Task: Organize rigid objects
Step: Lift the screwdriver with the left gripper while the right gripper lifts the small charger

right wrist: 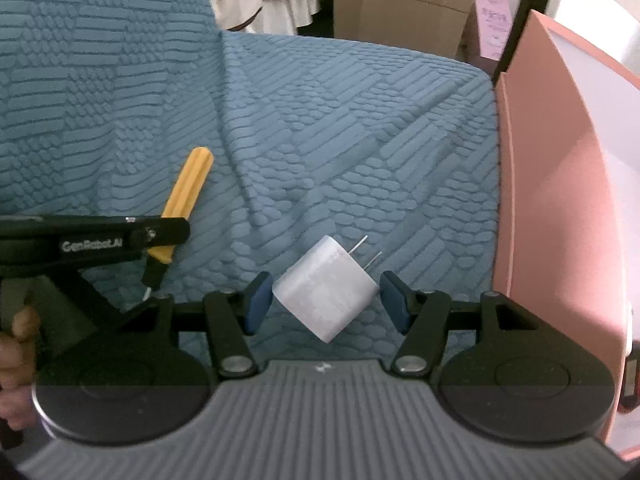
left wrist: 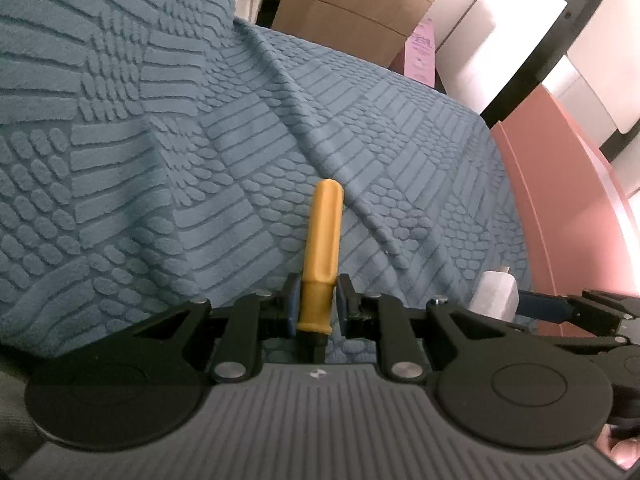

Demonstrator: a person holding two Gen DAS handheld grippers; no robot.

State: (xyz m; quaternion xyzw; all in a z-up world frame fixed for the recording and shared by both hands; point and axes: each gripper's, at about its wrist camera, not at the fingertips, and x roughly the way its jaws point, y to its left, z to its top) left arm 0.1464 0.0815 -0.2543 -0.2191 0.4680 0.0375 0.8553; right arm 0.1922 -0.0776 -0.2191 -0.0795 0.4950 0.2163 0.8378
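My left gripper [left wrist: 317, 300] is shut on a screwdriver [left wrist: 322, 240] with a yellow handle. The handle points away over the blue textured cover [left wrist: 200, 160], and the dark shaft runs back between the jaws. The right wrist view shows the same screwdriver [right wrist: 188, 188] at the left, slanting up out of the left gripper [right wrist: 160, 240]. My right gripper [right wrist: 326, 300] is shut on a white charger plug [right wrist: 324, 292], held corner to corner between the blue pads [right wrist: 256, 304], prongs pointing away and to the right. That charger [left wrist: 494, 296] also shows at the right edge of the left wrist view.
A pink open box [right wrist: 560, 200] stands against the right edge of the blue cover [right wrist: 320, 120]; its wall [left wrist: 560, 200] also appears in the left wrist view. Cardboard boxes [right wrist: 400, 0] and a dark metal post [right wrist: 528, 8] stand behind. A hand [right wrist: 16, 344] grips the left handle.
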